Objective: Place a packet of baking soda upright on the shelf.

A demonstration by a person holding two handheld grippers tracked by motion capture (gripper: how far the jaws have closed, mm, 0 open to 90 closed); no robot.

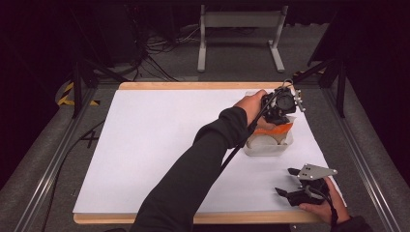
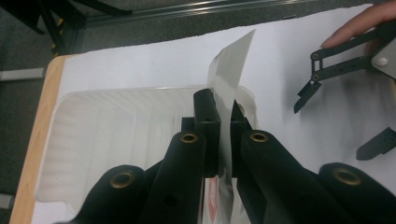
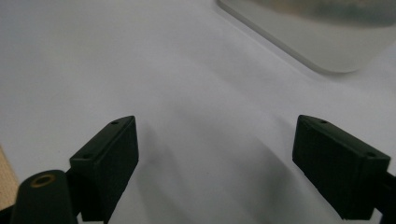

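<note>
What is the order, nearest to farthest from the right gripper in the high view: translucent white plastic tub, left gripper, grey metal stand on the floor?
From the right gripper:
1. Translucent white plastic tub, just ahead, on the white sheet.
2. Left gripper, above the tub's far end, shut on a thin packet.
3. Grey metal stand, on the floor beyond the table.

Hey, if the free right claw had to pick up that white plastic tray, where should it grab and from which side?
Probably the tray's near right rim, from above: one jaw inside, one outside. The wall is thin and upright, and the left claw pinches a sheet over its far end.
</note>
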